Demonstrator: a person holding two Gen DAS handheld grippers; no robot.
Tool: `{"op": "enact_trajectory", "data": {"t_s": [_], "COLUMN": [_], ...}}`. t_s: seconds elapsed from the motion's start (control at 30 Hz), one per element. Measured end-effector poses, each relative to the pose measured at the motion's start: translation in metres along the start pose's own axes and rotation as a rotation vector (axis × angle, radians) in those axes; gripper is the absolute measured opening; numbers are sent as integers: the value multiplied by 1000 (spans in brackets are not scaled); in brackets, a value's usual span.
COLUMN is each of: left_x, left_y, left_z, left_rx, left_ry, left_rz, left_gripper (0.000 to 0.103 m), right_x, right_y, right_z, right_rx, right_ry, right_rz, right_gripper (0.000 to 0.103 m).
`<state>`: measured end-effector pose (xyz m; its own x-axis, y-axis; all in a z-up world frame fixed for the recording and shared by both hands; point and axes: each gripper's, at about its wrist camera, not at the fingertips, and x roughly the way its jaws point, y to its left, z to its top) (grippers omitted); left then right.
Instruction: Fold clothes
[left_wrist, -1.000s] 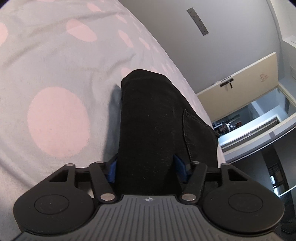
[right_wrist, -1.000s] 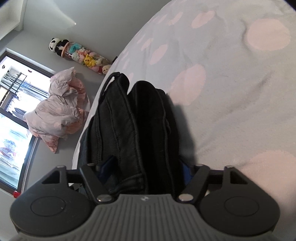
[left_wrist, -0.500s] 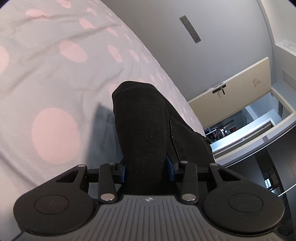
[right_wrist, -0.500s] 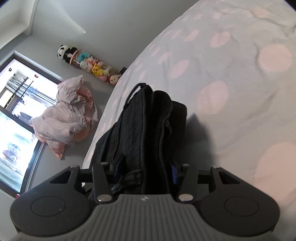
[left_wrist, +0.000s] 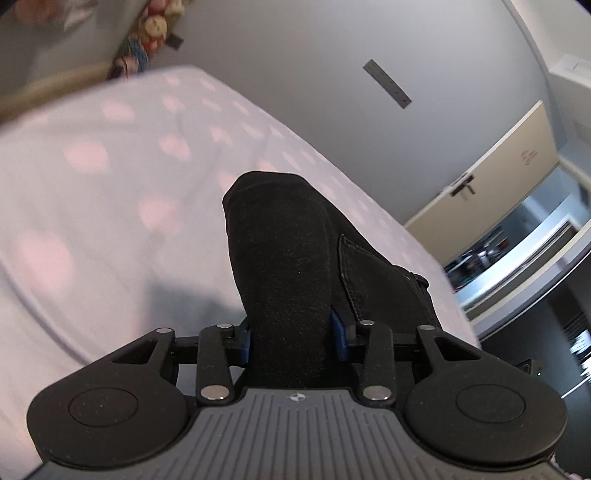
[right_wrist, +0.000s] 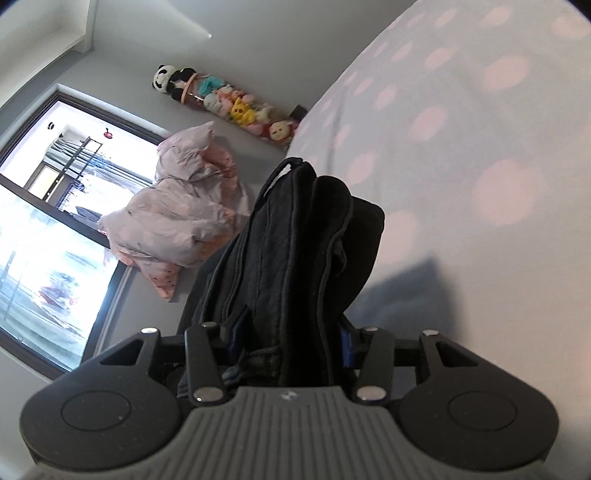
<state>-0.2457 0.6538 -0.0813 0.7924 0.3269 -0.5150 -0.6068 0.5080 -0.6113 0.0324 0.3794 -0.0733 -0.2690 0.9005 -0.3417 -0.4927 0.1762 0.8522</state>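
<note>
- Left wrist view: black folded denim trousers (left_wrist: 288, 258) pinched between blue pads (left_wrist: 337, 329) of left gripper (left_wrist: 291, 334), now lifted higher off pale polka-dot bedspread (left_wrist: 110, 206) than a second ago; more wall and cream door (left_wrist: 491, 184) showing beyond bedspread.
- Likely meaning: bundle being carried clear of bedspread, fold probably done.
- Right wrist view: same trousers, waistband layers bunched, clamped in right gripper (right_wrist: 288, 339); raised likewise, shadow cast on bedspread.
- Beside bedspread: crumpled pink duvet (right_wrist: 177, 221) by window (right_wrist: 55, 206); clear tube of plush toys (right_wrist: 229, 103).
</note>
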Motion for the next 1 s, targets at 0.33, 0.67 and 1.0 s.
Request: {"op": "enact_trajectory", "data": {"t_s": [0.33,0.67,1.0], "left_x": [39,116,141], "left_y": [71,132,168], "left_z": [131,201,172], "left_rx": [69,169,161], "left_ry": [-48,-34,-30], "left_rz": [41,71,252], "left_gripper": [45,44,61], "right_x": [162,281,312], "right_y": [35,10,0], "right_z": [51,92,79], "right_rx": [-30,-7,-52], "right_ry": [-44,-134,-124], "right_rz": [46,49,-73], "right_gripper": [50,50,60]}}
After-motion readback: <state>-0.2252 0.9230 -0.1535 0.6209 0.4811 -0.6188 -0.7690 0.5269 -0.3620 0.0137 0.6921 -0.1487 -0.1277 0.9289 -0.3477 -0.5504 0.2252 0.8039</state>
